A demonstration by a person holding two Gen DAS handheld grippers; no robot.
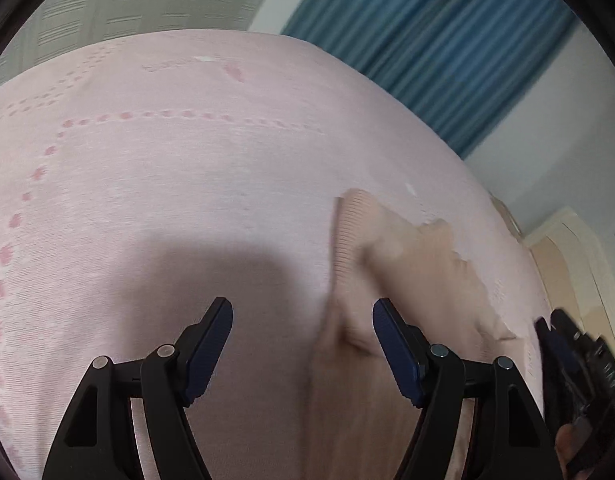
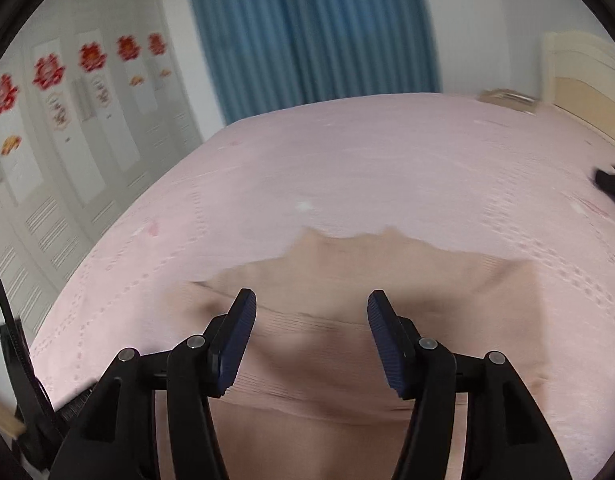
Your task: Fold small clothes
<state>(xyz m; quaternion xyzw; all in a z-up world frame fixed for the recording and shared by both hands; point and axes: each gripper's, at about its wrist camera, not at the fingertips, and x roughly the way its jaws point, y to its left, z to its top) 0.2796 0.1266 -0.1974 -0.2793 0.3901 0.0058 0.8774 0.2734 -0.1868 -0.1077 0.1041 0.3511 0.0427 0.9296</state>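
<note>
A small peach-coloured knit garment (image 1: 407, 264) lies on the pink bed sheet (image 1: 187, 180). Its ribbed edge is folded over and its far hem is scalloped. My left gripper (image 1: 302, 305) hovers open at the garment's left edge. Its right finger is over the cloth, its left finger over bare sheet, and nothing is between the pads. In the right wrist view the same garment (image 2: 387, 264) spreads wide below my right gripper (image 2: 311, 295), which is open above its middle with nothing between the fingers. The right gripper (image 1: 567, 344) also shows, blurred, at the lower right of the left wrist view.
The pink sheet (image 2: 387, 152) carries dotted rows. Blue curtains (image 2: 307, 32) hang behind the bed. A white wardrobe (image 2: 67, 140) with red decorations stands on the left, a pale headboard (image 2: 579, 76) at the right. A dark object (image 2: 613, 186) lies at the sheet's right edge.
</note>
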